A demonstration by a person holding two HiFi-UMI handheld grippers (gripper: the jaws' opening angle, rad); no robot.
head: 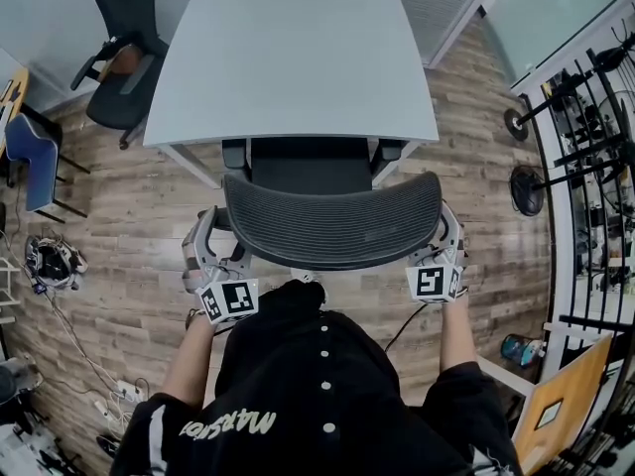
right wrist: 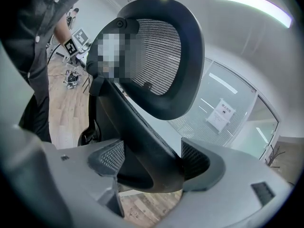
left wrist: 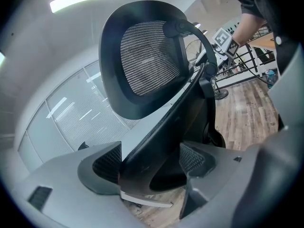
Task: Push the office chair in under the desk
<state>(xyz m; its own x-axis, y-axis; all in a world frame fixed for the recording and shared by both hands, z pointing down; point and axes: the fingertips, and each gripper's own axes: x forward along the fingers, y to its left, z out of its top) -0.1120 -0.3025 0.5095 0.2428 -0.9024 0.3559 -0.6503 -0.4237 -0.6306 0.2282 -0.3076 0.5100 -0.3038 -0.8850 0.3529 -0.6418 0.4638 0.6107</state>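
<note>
Gripping the one office chair (head: 332,221) from behind, we have the left gripper (head: 216,234) on the left end of its mesh backrest and the right gripper (head: 446,232) on the right end. In the left gripper view, the left gripper (left wrist: 149,164) has its jaws pinching the dark rim of the backrest, which fills the gap between the ribbed pads. The right gripper view shows the same for the right gripper (right wrist: 149,164), with its jaws closed on the rim at the other side.

We see the chair facing the single desk (head: 293,58), its back towards us. The backrest's long axis runs left to right, in line with the desk's near edge. The seat is partly under that near edge, at about the middle, while the backrest stands clear of it over the wooden floor (head: 129,216).

We count two grippers, one desk and three chairs in all: the held one, a second black chair (head: 124,53) beyond the desk's left edge, and a blue chair (head: 30,157) further left
</note>
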